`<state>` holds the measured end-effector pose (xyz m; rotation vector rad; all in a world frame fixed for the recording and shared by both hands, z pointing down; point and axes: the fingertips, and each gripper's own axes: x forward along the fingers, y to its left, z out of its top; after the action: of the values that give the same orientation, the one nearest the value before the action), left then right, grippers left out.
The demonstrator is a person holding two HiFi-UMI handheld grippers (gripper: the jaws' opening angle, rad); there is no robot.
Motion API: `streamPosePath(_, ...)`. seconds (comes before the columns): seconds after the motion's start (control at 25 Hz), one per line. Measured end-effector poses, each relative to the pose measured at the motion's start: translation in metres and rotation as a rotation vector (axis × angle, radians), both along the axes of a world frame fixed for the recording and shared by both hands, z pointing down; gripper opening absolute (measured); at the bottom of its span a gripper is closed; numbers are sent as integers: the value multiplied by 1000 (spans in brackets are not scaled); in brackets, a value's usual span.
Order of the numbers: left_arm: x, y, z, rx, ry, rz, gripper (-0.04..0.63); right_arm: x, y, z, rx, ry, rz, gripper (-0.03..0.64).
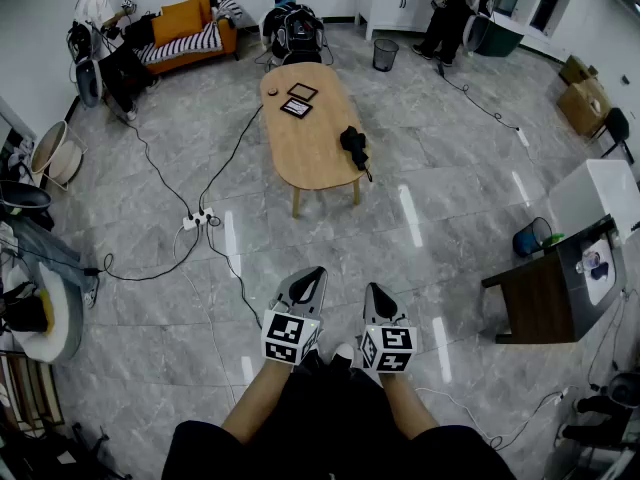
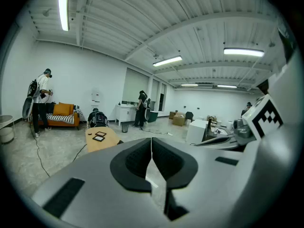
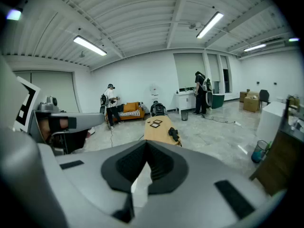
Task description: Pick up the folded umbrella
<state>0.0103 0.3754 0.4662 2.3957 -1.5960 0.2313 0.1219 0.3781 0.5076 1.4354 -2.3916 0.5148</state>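
Two grippers are held side by side, low over the grey floor (image 1: 450,198), each with its marker cube nearest the person. Left gripper (image 1: 316,272): jaws closed together, with nothing between them. Right gripper (image 1: 374,290): jaws closed together, also empty. Both point toward the oval wooden tabletop (image 1: 305,148), which stands well apart from them.

The folded umbrella (image 1: 354,145) is black and lies on the tabletop at its right edge, toward the near end. In the right gripper view the folded umbrella (image 3: 174,133) appears ahead of the closed jaws, resting untouched on the wood. Two flat dark-framed items (image 1: 298,101) lie at the far end of the tabletop, apart from the umbrella. Black cables (image 1: 160,168) run across the floor left of the tabletop to a power strip (image 1: 197,218).
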Motion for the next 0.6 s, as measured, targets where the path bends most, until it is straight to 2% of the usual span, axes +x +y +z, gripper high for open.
streamPosePath(0.24, 4, 6, -1, 0, 6, -6, 17, 6, 4, -6, 11, -81, 15, 9)
streamPosePath(0.6, 9, 8, 3, -10, 2, -7, 17, 6, 7, -8, 29, -64, 5, 9)
